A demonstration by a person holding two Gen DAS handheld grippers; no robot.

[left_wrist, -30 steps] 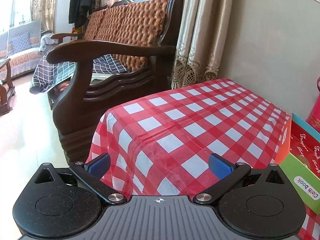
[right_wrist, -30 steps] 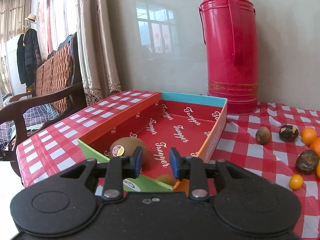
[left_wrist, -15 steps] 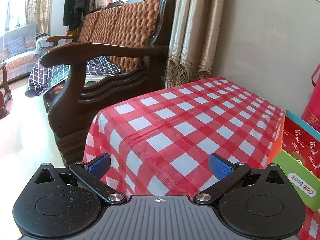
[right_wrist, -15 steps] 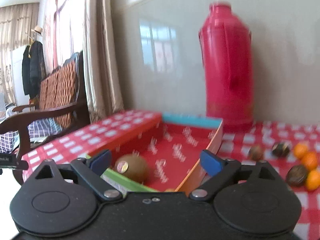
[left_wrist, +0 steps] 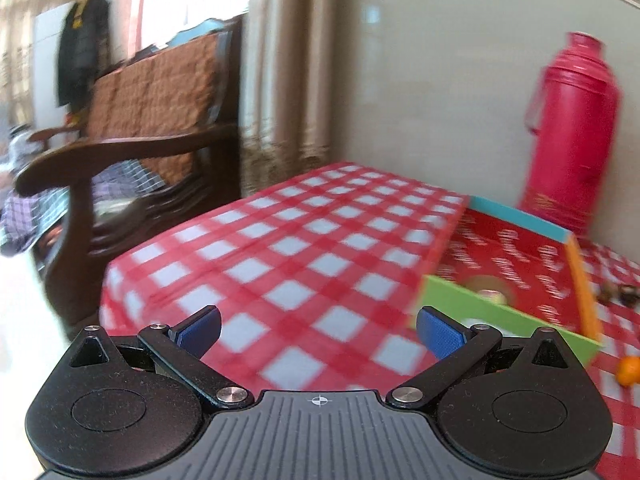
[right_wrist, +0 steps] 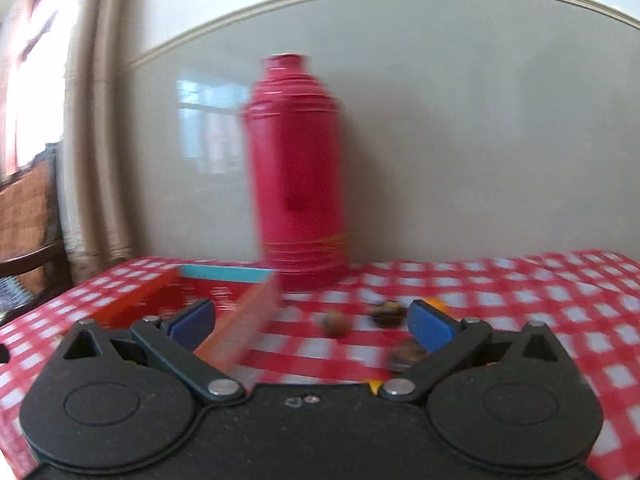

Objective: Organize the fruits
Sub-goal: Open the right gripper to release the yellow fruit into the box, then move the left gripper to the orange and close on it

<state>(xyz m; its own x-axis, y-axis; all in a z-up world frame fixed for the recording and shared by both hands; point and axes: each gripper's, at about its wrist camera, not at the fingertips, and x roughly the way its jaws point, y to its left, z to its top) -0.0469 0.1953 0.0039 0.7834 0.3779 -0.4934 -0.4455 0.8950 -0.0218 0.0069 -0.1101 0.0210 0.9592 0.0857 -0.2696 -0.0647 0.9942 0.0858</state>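
Both frames are motion-blurred. The box (left_wrist: 516,264) lies open on the checked cloth (left_wrist: 288,240), and a kiwi (left_wrist: 489,290) sits inside it near the green wall. The left gripper (left_wrist: 318,328) hangs over the cloth left of the box, jaws wide apart and empty. The right gripper (right_wrist: 310,322) hangs at the box's (right_wrist: 240,320) orange right wall, jaws also spread wide, holding nothing. Right of the box, dark fruits (right_wrist: 386,314) lie loose on the cloth, too blurred to name. A red flask (right_wrist: 298,176) stands just behind the box's far right corner. A small orange (left_wrist: 628,370) lies near the box's front right corner
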